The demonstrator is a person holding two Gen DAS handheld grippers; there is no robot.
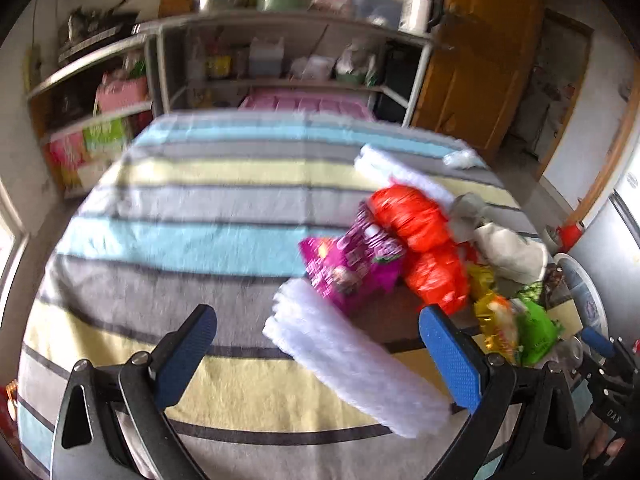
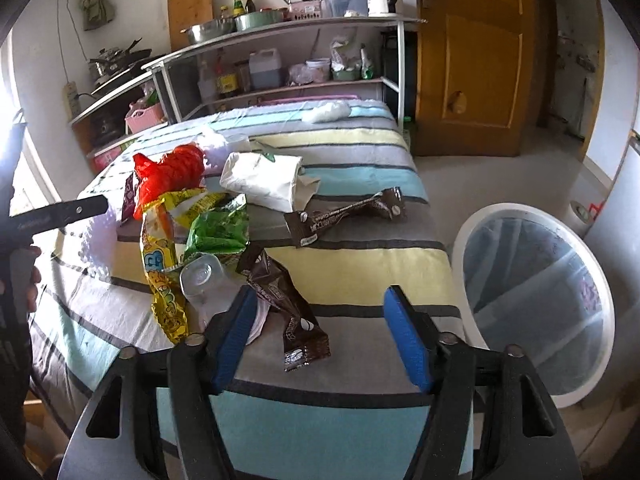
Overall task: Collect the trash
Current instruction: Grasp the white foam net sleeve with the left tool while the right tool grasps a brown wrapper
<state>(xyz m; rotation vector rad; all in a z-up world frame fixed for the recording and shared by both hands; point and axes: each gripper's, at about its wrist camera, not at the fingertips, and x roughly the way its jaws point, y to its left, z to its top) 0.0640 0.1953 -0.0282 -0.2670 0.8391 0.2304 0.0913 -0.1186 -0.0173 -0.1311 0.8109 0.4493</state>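
Blue-padded left hand-held gripper [image 1: 316, 344] wide apart, empty | right hand-held gripper [image 2: 320, 320] wide, over brown wrapper [image 2: 292, 308], not gripping

I see my left gripper [image 1: 316, 344] and my right gripper [image 2: 320, 328] both angled downward with blue-padded jaws spread wide, nothing pinched between either pair of pads.

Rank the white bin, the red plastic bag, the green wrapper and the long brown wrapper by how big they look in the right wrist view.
1. White bin, nearest the camera, so flattered.
2. Red plastic bag.
3. Green wrapper and long brown wrapper: too alike to rank.
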